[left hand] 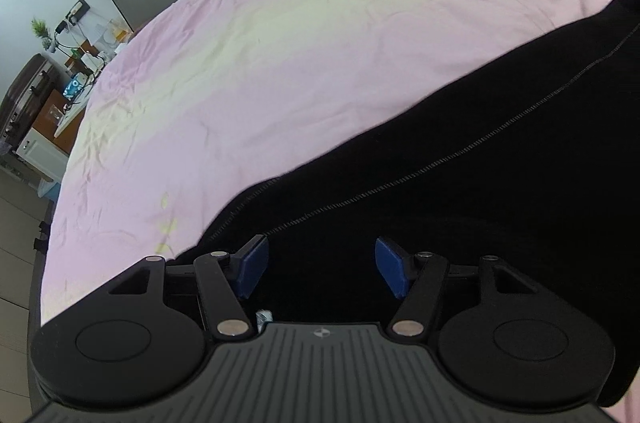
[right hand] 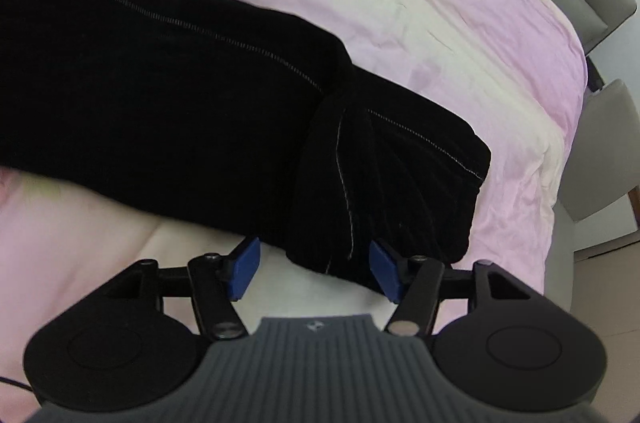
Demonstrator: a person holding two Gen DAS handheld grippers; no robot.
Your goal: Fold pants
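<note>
Two grippers, left [left hand: 320, 269] and right [right hand: 314, 271], fingers apart, gripping nothing. Black pants [right hand: 160, 95] lying folded across pink bed [right hand: 460, 23], mid-frame.

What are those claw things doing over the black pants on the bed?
A person is folding black pants on a pink bed cover, with a gripper in each hand. Right now neither one holds anything. The left gripper is open above the dark cloth, and the right gripper is open at the edge of the folded end. The pants lie on the cover, already doubled over.
</note>
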